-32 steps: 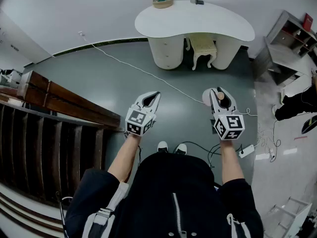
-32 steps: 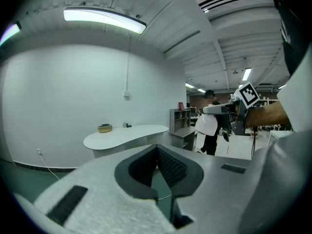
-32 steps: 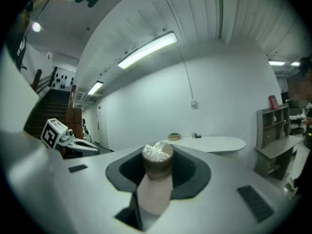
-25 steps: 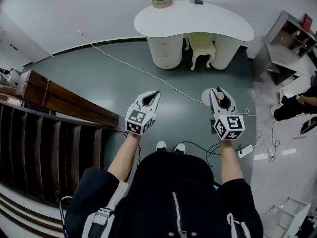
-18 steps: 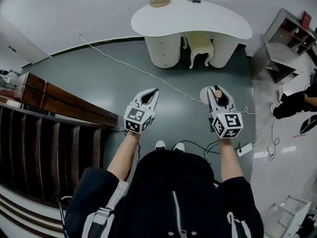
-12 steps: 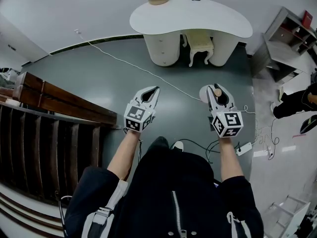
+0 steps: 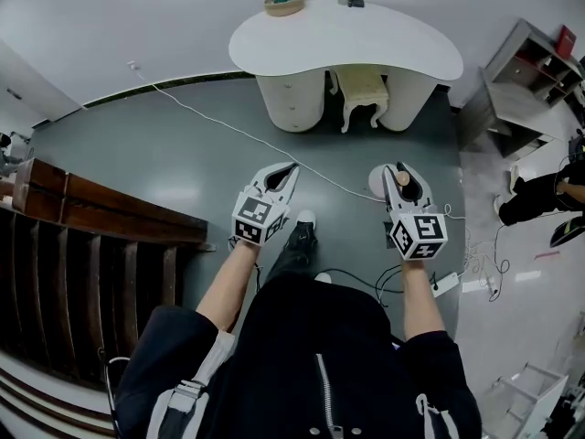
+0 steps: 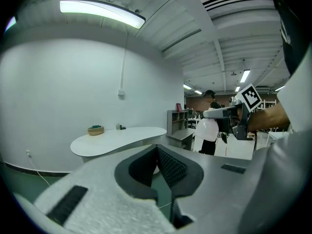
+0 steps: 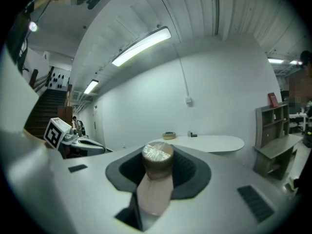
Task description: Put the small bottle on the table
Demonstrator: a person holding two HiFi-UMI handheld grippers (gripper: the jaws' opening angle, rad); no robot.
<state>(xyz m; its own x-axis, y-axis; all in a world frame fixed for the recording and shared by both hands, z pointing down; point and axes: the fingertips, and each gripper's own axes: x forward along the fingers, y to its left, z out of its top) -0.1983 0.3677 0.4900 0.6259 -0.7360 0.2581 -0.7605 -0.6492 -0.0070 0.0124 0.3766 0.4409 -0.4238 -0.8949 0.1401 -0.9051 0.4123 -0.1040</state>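
**One small bottle, cap up, carried in the right tool over the floor**

Head view: the person holds two tools out over the grey floor (image 7: 183,163). The right tool (image 7: 400,168) is clamped on the one small bottle (image 7: 402,180). Only the bottle's tan cap shows from above, a round spot in the dark hollow between the jaws, just behind their tips. That puts its long axis roughly up and down, with the cap on top. The left tool (image 7: 290,169) carries nothing, and its jaws taper to tips that meet. One white, kidney-shaped counter (image 7: 366,46) stands ahead by the wall, well apart from the bottle. Two small things sit at its far edge: a round roll (image 7: 284,3) and a small dark object (image 7: 349,0). One pale stool (image 7: 361,91) is tucked under it.

Left gripper view: the two ribbed pads come together at their tips, with nothing between them. Beyond them are the counter and, to the right, the other tool with its marker cube.

Right gripper view: the bottle fills the middle of the jaws. Its brown cap, the pale top face showing, rises above them. The beige body drops through the gap between them, leaning only slightly. The pads close in on it from both sides. The counter lies far behind the cap.
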